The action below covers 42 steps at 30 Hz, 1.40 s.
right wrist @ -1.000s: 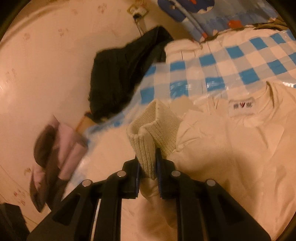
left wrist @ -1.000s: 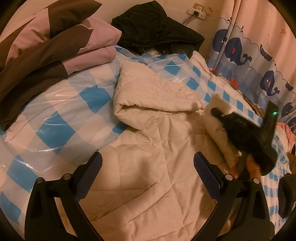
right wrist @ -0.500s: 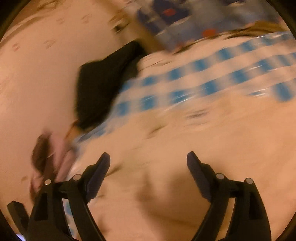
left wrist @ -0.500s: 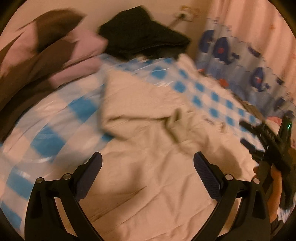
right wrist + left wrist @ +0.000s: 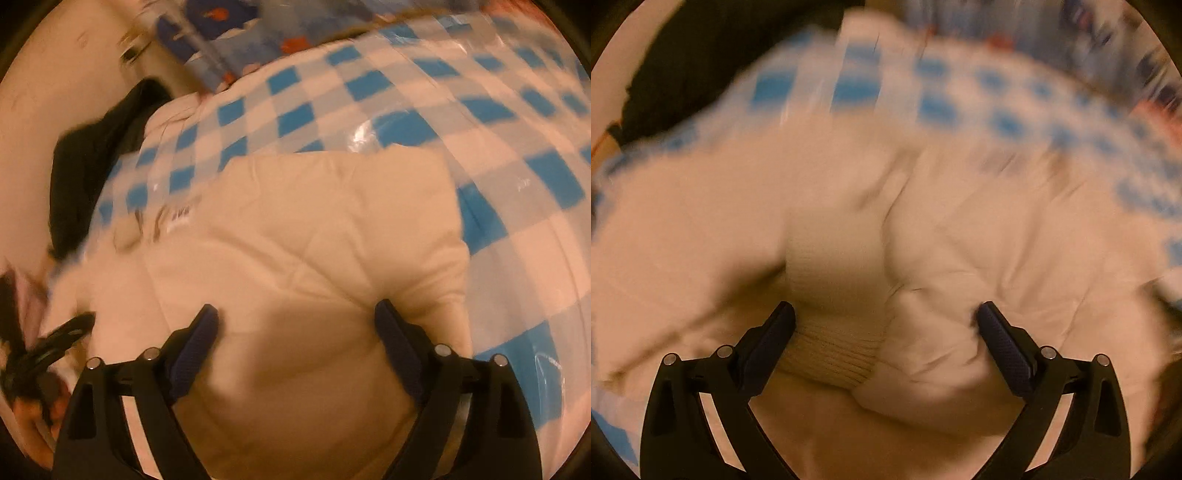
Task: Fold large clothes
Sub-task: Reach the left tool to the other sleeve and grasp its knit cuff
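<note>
A blue-and-white checked sheet (image 5: 388, 92) covers the bed, glossy as if under clear plastic. On it lies a cream quilted jacket (image 5: 314, 229), puffy and creased, its label (image 5: 181, 218) toward ten o'clock in the right wrist view. A black garment (image 5: 88, 155) sits at nine o'clock against the wall. The jacket's ribbed knit cuff (image 5: 831, 354), probably a sleeve end, lies between the left gripper (image 5: 886, 325) fingers, which stand wide apart. The right gripper (image 5: 297, 325) fingers are opening over the jacket, gripping nothing.
</note>
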Each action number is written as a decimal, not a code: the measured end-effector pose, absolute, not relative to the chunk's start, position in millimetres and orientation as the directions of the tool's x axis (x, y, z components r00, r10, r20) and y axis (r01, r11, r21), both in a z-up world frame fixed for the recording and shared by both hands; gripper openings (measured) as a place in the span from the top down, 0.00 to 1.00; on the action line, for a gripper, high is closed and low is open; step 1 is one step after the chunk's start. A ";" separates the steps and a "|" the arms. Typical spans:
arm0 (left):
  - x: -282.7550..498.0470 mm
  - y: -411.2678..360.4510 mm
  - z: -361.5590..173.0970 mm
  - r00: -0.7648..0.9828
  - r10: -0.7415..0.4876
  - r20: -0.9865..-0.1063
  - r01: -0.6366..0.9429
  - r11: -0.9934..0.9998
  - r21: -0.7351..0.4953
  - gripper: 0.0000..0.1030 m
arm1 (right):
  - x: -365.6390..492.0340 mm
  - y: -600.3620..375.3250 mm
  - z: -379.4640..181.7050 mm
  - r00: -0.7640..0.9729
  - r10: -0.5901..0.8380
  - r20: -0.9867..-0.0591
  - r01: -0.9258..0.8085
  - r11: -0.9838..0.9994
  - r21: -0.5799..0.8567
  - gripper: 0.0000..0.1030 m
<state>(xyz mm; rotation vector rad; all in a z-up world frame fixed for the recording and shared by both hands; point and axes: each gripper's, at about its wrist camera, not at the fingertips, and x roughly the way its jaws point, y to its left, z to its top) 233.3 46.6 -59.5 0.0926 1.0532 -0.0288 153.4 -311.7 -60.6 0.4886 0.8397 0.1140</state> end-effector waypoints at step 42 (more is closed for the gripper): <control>334.1 27.7 -19.2 0.597 0.140 -0.790 0.161 0.944 0.288 0.66 | 130.5 -335.7 -72.8 0.776 0.432 -0.459 -0.025 0.748 0.663 0.07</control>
